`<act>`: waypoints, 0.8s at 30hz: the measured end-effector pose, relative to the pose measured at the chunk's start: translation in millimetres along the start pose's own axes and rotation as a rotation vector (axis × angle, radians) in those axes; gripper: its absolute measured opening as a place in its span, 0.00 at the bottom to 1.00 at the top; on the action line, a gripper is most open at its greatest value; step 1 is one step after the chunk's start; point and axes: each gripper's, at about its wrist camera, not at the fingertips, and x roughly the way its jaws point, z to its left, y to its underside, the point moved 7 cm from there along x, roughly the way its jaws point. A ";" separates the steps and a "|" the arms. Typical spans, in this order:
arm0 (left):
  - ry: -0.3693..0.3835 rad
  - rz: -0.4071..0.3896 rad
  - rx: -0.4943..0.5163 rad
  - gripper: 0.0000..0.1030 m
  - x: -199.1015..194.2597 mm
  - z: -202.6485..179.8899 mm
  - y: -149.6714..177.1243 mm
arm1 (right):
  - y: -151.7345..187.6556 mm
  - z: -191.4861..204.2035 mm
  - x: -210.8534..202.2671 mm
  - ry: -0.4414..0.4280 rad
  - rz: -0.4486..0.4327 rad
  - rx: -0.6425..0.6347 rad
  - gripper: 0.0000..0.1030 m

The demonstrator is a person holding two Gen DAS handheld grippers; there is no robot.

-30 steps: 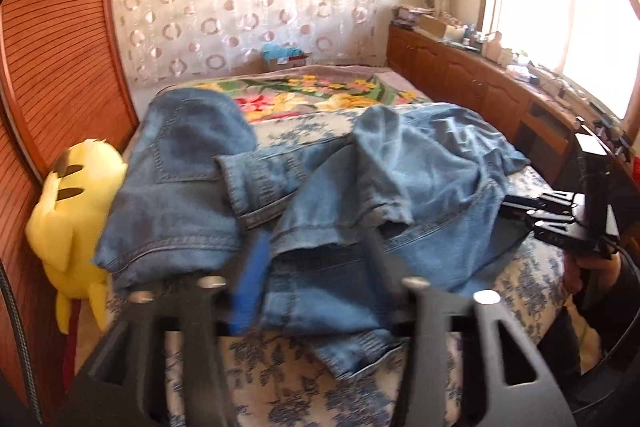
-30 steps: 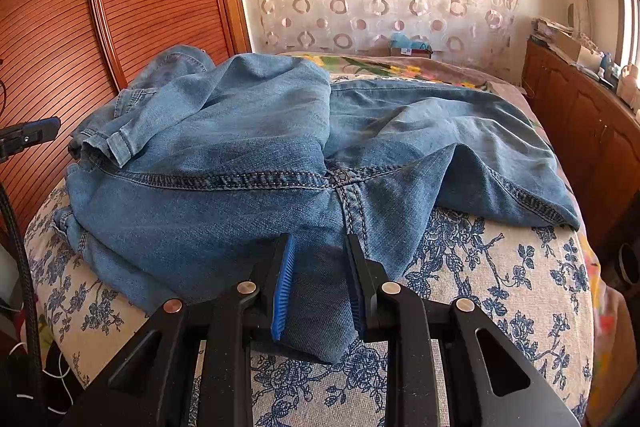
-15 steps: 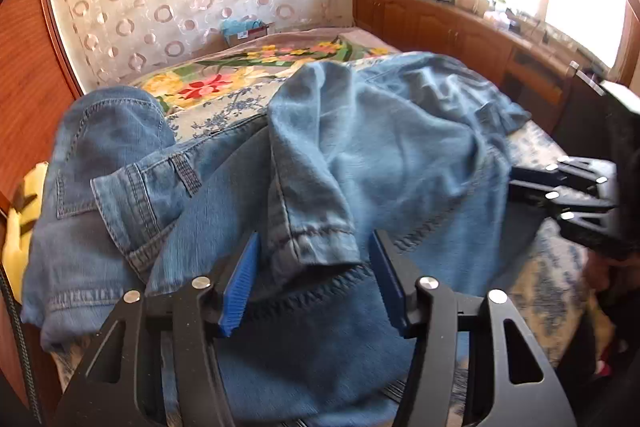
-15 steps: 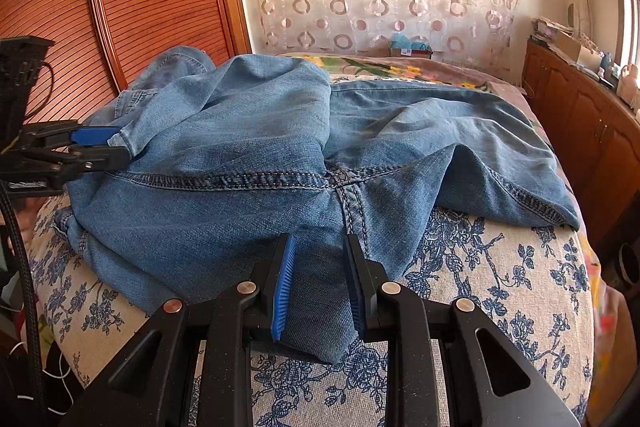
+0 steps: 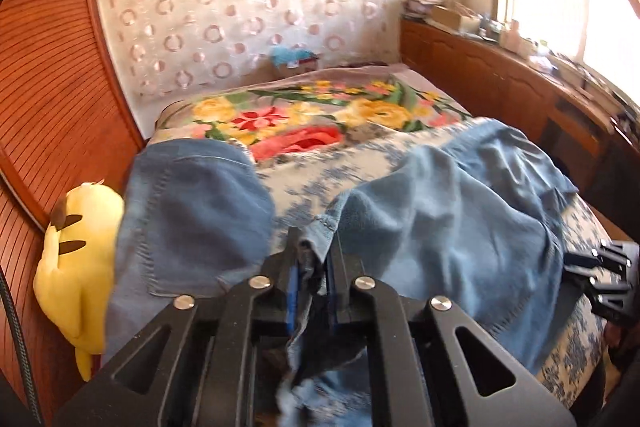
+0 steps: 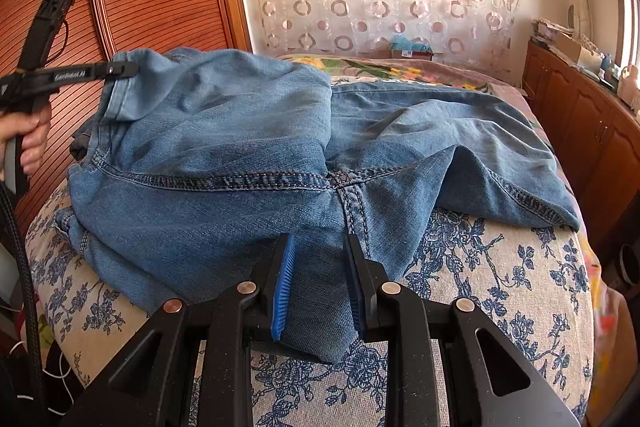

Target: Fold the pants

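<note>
Beside the jeans (image 5: 460,227) — left-wrist view only — a yellow plush toy (image 5: 80,259); both grippers' jaws clench denim.

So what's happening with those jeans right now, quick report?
Left gripper has just been closing, now shut on a jeans hem. Right gripper clamps the near edge. Yellow plush toy beside the bed, not in the way.

Right gripper (image 6: 318,267) jaws clamping jeans (image 6: 248,151), left gripper (image 6: 120,69) pinching hem
</note>
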 end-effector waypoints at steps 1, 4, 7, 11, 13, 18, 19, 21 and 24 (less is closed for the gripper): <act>-0.003 0.006 -0.011 0.14 1.6 4.7 -0.5 | -0.2 0.0 0.1 0.001 0.000 0.001 0.25; -0.006 0.014 -0.049 0.19 -0.2 18.2 3.0 | -0.2 0.1 0.2 0.001 0.000 0.001 0.25; -0.012 -0.004 -0.094 0.27 -7.5 30.2 7.8 | -0.3 0.1 0.2 0.000 0.002 0.000 0.25; 0.016 -0.027 -0.148 0.54 -19.6 38.5 20.1 | 0.1 -0.4 -1.2 -0.001 0.002 -0.001 0.25; 0.033 -0.035 -0.152 0.58 -24.3 36.3 29.5 | -0.2 -0.5 -1.4 -0.003 0.001 -0.001 0.25; 0.063 -0.017 -0.131 0.58 -36.1 21.9 62.4 | -1.3 0.7 -1.5 -0.009 0.004 -0.008 0.25; 0.066 -0.012 -0.124 0.58 -38.0 18.9 68.3 | -1.9 1.2 -1.6 -0.011 0.004 -0.011 0.25; 0.075 0.002 -0.105 0.58 -41.4 10.7 83.8 | -3.0 1.7 -1.1 -0.012 0.009 -0.016 0.25; 0.086 0.027 -0.081 0.58 -43.9 0.9 102.5 | -5.6 2.6 -2.4 -0.011 0.012 -0.032 0.29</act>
